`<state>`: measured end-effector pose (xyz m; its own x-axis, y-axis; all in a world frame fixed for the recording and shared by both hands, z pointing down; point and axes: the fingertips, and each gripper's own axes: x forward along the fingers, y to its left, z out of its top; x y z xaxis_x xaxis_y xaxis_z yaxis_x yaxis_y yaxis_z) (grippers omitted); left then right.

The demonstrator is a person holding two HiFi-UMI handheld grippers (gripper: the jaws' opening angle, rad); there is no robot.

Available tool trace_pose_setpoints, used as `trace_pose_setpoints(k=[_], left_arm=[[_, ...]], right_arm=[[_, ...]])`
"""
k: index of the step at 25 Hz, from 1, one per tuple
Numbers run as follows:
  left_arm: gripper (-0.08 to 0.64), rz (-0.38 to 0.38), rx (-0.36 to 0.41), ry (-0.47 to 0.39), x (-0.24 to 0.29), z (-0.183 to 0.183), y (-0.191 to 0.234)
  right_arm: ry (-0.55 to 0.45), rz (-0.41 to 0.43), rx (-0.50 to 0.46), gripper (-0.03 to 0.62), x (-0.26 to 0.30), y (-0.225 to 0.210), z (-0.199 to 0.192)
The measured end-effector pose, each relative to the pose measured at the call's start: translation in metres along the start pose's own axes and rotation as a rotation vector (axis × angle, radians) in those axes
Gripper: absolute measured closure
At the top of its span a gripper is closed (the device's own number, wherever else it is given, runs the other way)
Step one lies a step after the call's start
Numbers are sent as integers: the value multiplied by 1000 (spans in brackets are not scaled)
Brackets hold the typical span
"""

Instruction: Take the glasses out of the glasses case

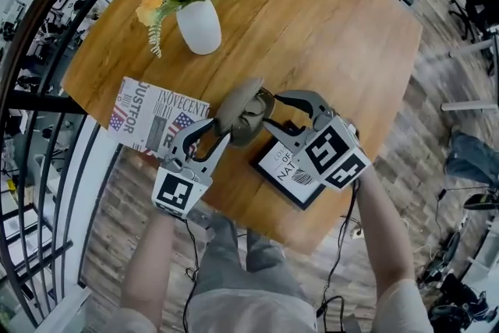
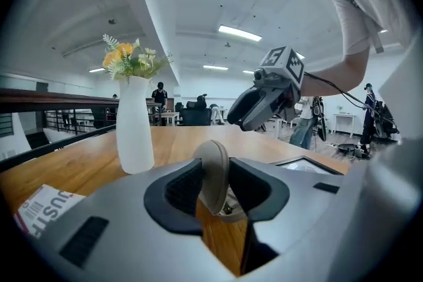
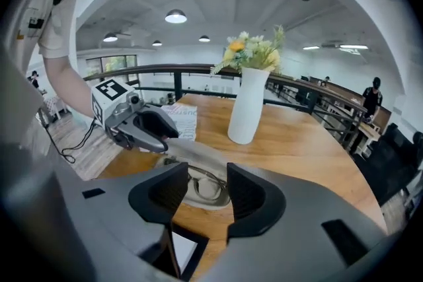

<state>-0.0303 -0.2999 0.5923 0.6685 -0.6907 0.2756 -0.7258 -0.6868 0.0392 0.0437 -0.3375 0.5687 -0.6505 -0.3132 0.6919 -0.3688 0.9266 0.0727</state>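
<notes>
Left tool (image 1: 221,127) clamped on lid (image 2: 213,172), lid upright. Case (image 1: 248,119) open at 6 o'clock of surface (image 1: 335,27); glasses (image 3: 201,185) lie inside.

Right tool (image 3: 201,198) jaws apart, empty, just short of glasses.

Hold lid firm, pinch frame not lens, lift slowly.

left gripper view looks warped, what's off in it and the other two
Left gripper view: fisheye bending, black corners, the case lid close and soft. Right gripper view: same bending, glasses fairly clear. Head view: railing bows at the left edge.
</notes>
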Motion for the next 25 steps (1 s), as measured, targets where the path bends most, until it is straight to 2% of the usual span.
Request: trace_pose_setpoints(k=[5, 11, 14, 20, 25], left_arm=[[422, -80, -35, -7, -8, -7, 1], [430, -120, -57, 20, -11, -11, 10], [431, -130, -38, 5, -12, -20, 18], [433, -135, -66, -15, -11, -20, 23], [433, -150, -83, -18, -12, -18, 24]], right_arm=[[123, 139, -136, 396, 27, 21, -12], [224, 188, -335, 406, 61, 34, -24], [259, 225, -398, 427, 78, 41, -29], [311, 232, -499, 436, 99, 45, -39], [327, 222, -546, 454, 109, 43, -40]])
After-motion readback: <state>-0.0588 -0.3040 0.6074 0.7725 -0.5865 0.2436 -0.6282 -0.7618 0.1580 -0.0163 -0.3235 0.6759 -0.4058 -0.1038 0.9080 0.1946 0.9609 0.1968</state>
